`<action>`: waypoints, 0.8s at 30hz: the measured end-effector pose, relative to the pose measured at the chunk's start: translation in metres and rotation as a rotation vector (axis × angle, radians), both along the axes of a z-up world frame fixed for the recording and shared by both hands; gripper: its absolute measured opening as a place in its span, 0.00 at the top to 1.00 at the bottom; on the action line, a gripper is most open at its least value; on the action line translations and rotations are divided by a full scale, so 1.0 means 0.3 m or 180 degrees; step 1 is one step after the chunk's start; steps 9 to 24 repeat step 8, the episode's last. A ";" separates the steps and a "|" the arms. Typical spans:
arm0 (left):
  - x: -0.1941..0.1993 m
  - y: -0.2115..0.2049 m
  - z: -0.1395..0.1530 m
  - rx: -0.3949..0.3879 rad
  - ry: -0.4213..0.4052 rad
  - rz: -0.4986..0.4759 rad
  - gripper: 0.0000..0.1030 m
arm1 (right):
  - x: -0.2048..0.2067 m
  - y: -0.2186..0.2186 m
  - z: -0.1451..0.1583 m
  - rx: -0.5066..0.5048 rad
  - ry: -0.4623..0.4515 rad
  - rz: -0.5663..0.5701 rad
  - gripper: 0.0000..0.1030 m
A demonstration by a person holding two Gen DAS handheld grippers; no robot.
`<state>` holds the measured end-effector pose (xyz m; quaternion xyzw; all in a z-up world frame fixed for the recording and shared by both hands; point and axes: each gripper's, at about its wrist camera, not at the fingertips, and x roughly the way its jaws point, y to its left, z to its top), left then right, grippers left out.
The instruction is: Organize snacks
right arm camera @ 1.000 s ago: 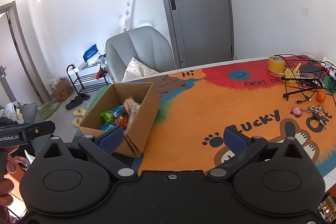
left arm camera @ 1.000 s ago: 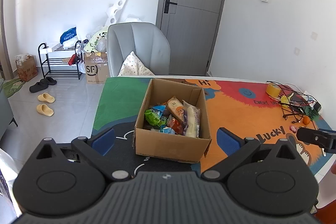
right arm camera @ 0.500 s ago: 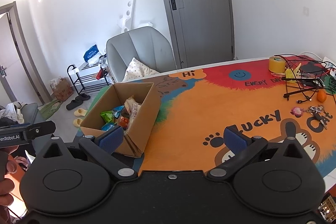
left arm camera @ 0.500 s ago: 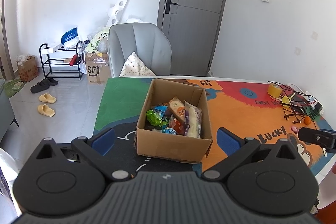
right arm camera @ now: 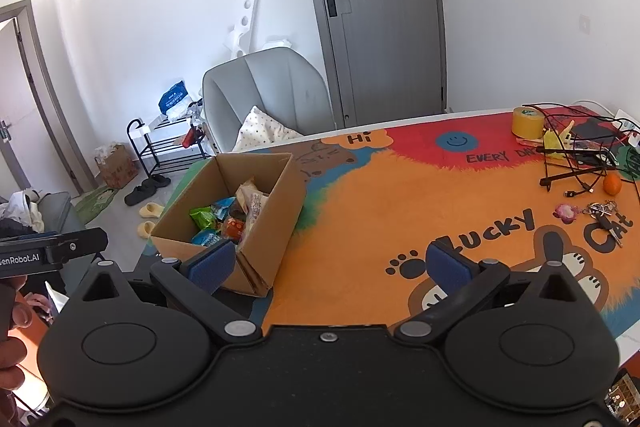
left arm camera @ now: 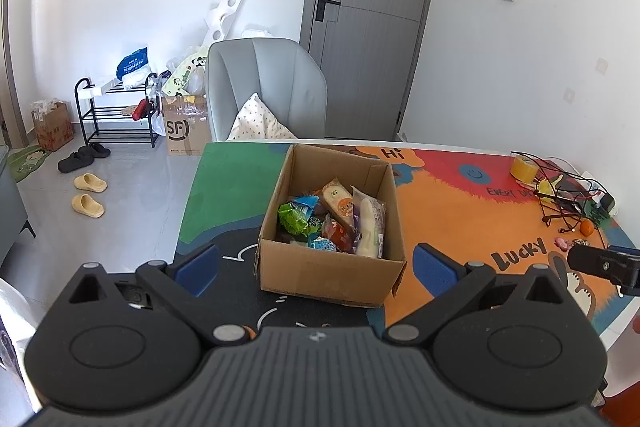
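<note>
Table mat (right arm camera: 380, 195): a bright cartoon mat is seen covering the table; the cardboard box is taken as landmark for every place below.
Cardboard box (left arm camera: 332, 267): it is seen standing open-topped near the mat's left end, close to the table edge. A hard push from a finger could slide it toward that edge.
Snacks (left arm camera: 336, 219): the wrapped packets are all seen heaped inside the box, none on the mat around it. The scene would fit either snacks gathered in or snacks waiting to be sorted out; which one cannot be told.
Long pale packet (left arm camera: 370, 227): it is seen leaning along the box's right inner wall. If pinched at one end, it could sag and slip free.
Green packet (left arm camera: 294, 221): it is seen at the box's left inside. Crinkly film like this is judged easy to lose from a shallow pinch.
Left gripper (left arm camera: 316, 267): it is held just short of the box's near wall, fingers spread wide, nothing between them. If lowered carelessly, a finger could catch the wall.
Right gripper (right arm camera: 330, 265): it is held right of the box, fingers wide apart and empty, its left finger overlapping the box's near corner in view.
Wire rack and cables (right arm camera: 576, 155): seen far right of the box, well apart; a wide swing could snag them.
</note>
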<state>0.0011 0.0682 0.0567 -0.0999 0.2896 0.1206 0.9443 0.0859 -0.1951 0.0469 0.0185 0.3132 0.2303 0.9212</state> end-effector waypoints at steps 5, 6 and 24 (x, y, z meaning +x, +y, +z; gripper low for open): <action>0.000 0.000 -0.004 -0.0006 0.0004 0.0001 0.01 | -0.001 -0.001 -0.001 0.0057 0.0046 0.0032 0.00; -0.001 0.000 -0.004 -0.0002 0.0001 -0.0002 0.01 | -0.001 -0.001 -0.001 0.0065 0.0050 0.0040 0.00; 0.000 -0.003 -0.004 0.0016 -0.0006 -0.0010 0.01 | -0.004 0.004 -0.003 0.0057 0.0047 0.0052 0.00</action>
